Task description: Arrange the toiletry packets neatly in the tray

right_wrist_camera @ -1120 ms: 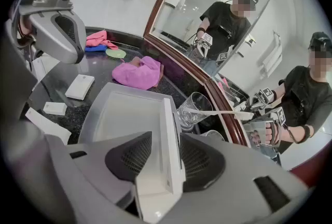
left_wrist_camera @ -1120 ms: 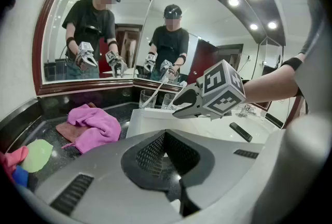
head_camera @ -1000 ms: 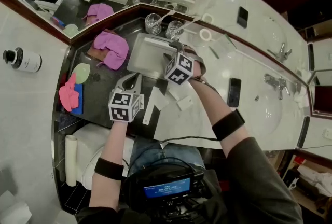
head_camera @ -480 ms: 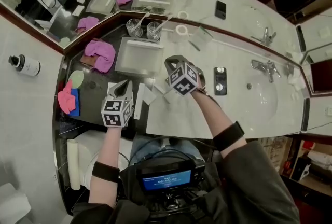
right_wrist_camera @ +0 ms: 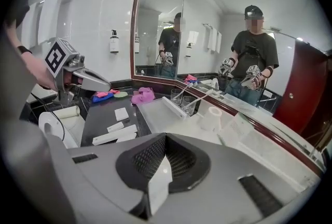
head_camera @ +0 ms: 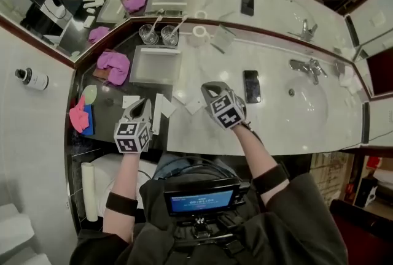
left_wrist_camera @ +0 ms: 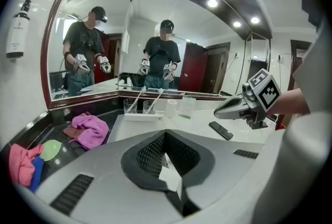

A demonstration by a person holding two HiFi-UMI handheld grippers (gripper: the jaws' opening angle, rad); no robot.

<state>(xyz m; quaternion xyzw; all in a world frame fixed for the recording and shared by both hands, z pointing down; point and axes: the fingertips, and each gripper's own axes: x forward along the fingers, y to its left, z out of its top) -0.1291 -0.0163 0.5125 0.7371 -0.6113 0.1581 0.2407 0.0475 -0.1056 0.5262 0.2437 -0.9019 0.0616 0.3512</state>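
- White packet (left_wrist_camera: 170,175) is clenched in the fingers of the left gripper (left_wrist_camera: 166,139), held above the table (head_camera: 288,126).
- Second packet (right_wrist_camera: 158,179), also white, is pinched in the right gripper (right_wrist_camera: 166,139), fingers closed on it.
- Tray (head_camera: 155,65) lies on the table in the head view, at 1 o'clock from the left gripper and 10 o'clock from the right.
- Loose packets (head_camera: 161,111) lie between the grippers, at 6 o'clock of the tray.
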